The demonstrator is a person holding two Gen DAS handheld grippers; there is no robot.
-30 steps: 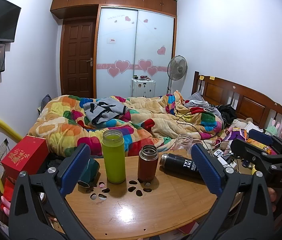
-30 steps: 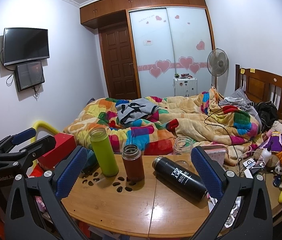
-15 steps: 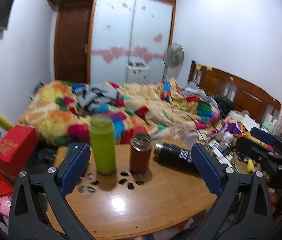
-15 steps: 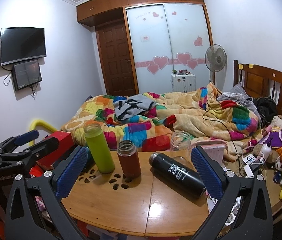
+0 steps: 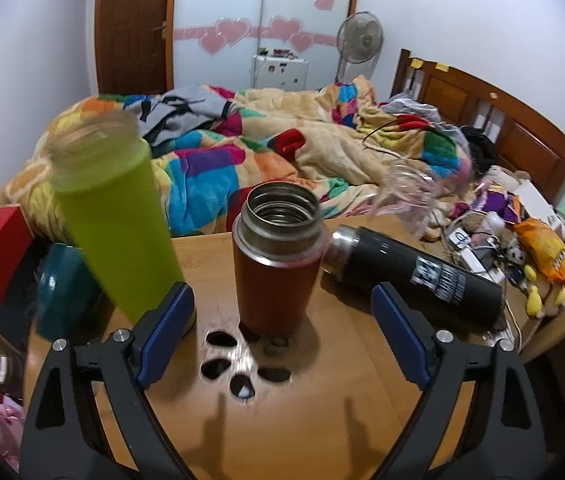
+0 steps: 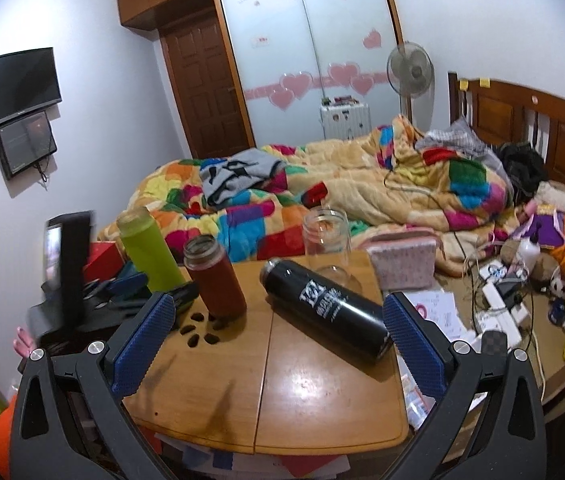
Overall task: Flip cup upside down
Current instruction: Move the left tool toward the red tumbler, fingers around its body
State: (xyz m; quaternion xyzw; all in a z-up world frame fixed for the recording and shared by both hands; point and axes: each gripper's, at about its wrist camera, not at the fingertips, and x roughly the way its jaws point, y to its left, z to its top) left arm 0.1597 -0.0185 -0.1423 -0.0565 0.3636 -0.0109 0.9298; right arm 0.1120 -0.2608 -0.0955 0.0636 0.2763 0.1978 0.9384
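Over the last second the left gripper (image 5: pixel 282 336), jaws wide and empty, has dropped close to the brown cup (image 5: pixel 276 256) standing upright at frame centre, likely lining up a grasp, while the right gripper (image 6: pixel 278 340) waits wide too.

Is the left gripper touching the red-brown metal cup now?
Apart. In the left wrist view the left gripper has open jaws either side of the red-brown metal cup, with bare table between.
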